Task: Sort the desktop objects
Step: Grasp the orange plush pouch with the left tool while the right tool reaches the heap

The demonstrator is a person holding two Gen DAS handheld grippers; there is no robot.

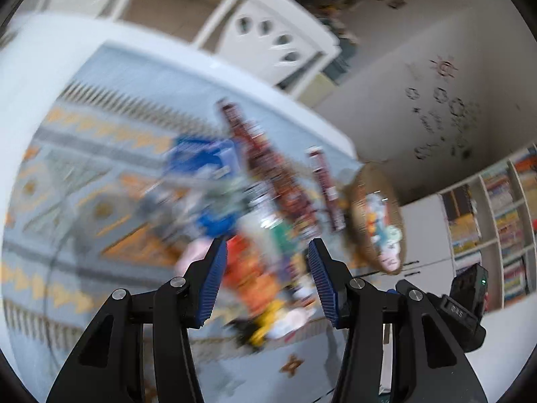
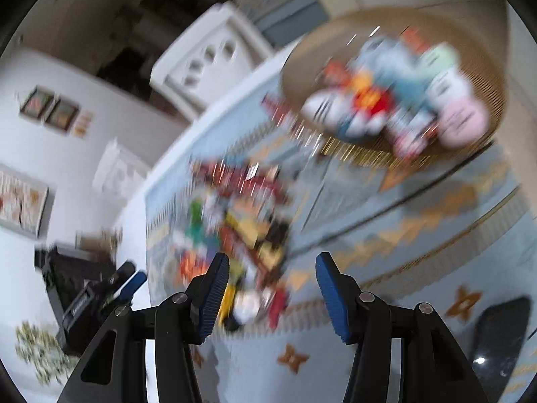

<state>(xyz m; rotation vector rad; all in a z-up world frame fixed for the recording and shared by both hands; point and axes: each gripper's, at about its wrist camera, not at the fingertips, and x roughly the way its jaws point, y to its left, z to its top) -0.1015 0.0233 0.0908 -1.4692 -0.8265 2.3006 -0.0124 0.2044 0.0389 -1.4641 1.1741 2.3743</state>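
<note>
- Left gripper, black with blue ribbed pads, hovers with jaws wide and nothing between them.
- Right gripper is spread wide too, and empty.
- Blurred heap of colourful packets lies on the pale blue patterned cloth.
- Round woven basket beside it holds soft toys.

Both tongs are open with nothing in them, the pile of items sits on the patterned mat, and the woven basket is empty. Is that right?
Not quite: the woven basket is not empty. The right wrist view shows blurred colourful items inside it. The rest holds: the left tongs and right tongs are open and hold nothing, and the pile sits on the patterned mat.
</note>
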